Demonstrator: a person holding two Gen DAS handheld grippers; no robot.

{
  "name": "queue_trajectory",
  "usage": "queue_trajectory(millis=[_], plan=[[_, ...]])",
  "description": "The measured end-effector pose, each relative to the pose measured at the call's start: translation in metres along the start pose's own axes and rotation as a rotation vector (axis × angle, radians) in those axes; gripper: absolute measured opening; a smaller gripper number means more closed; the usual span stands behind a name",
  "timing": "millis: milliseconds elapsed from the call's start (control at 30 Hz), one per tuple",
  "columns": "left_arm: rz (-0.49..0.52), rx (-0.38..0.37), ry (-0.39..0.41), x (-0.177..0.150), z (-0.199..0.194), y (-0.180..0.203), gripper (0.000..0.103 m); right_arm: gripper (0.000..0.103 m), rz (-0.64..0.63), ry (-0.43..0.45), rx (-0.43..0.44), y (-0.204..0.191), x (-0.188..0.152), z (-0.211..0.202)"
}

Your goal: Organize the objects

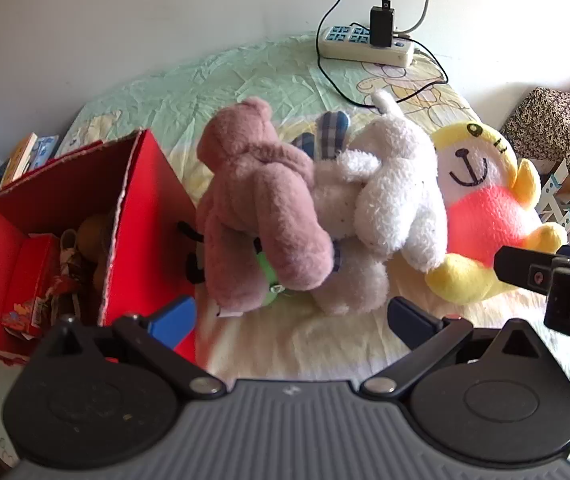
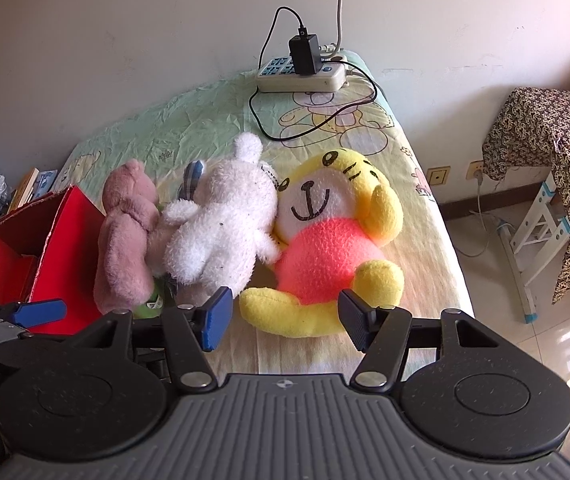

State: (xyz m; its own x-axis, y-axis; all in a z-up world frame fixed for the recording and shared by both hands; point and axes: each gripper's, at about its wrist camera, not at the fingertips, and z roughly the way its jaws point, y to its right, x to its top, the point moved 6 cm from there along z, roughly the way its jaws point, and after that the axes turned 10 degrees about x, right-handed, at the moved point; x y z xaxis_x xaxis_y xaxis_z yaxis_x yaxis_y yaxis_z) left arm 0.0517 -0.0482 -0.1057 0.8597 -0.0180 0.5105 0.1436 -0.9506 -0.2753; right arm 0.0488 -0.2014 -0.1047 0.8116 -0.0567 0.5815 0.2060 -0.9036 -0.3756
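Three plush toys lie on the bed: a pink bear, a white rabbit and a yellow and pink tiger. A small green thing shows under the bear. A red cardboard box stands open at the left with several items inside. My left gripper is open just before the bear and rabbit. My right gripper is open, its jaws on either side of the tiger's leg, not touching it.
A white power strip with a black charger and cables lies at the far end of the bed by the wall. Books sit left of the box. A cloth-covered stand and a white stool are on the floor at the right.
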Motion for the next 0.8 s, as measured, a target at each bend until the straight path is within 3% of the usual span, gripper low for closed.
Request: queue_trajectory(millis=[800], plan=[[0.005, 0.009, -0.021, 0.0001, 0.0048, 0.0068, 0.102, 0.062, -0.017, -0.026, -0.013, 0.0055, -0.0012, 0.0067]])
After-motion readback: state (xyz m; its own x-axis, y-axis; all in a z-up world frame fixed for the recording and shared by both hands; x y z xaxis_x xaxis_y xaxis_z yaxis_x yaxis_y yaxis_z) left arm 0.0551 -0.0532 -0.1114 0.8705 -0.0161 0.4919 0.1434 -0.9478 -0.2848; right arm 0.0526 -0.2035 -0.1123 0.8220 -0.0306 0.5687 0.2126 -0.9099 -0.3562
